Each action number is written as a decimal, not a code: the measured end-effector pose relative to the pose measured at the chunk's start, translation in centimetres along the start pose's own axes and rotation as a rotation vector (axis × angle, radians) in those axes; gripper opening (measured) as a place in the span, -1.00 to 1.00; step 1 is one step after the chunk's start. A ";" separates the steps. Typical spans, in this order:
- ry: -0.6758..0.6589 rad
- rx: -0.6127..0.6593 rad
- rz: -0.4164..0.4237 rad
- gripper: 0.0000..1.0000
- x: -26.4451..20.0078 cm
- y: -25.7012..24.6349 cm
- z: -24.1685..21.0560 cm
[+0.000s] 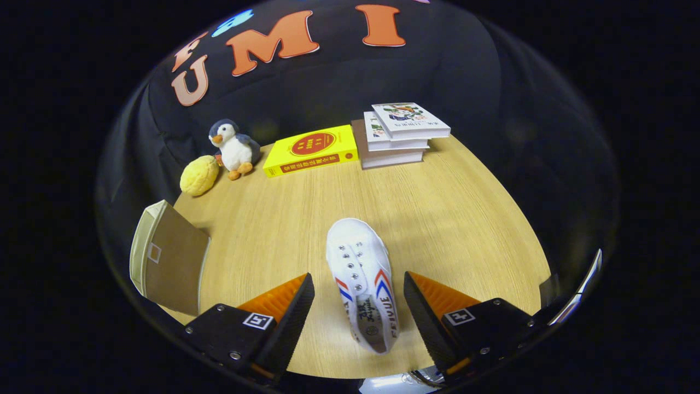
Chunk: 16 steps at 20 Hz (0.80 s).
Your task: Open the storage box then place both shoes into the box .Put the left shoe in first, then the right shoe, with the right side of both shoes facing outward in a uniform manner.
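Gripper (359, 293) was wide open, holding nothing, fingers straddling the white shoe (361, 279) | shoe lay on the wooden table (448, 219), toe pointing away, heel nearest the gripper | storage box (169, 257) stood left of the shoe, well apart | advice: descend, centre on midfoot, close evenly on both sides before lifting.
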<state>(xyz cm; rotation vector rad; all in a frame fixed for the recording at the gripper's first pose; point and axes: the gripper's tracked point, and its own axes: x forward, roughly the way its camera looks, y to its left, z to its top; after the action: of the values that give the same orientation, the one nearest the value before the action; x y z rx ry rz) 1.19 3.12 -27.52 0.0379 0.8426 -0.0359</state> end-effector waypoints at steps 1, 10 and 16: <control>0.014 0.001 -0.004 0.94 0.5 -0.7 -0.4; 0.182 0.002 0.038 0.52 4.3 -2.5 -5.3; 0.246 -0.025 0.099 -0.05 5.4 -2.1 -6.4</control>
<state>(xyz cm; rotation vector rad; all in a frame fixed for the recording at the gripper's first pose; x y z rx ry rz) -0.11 1.28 -35.86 0.0612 1.0863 0.0744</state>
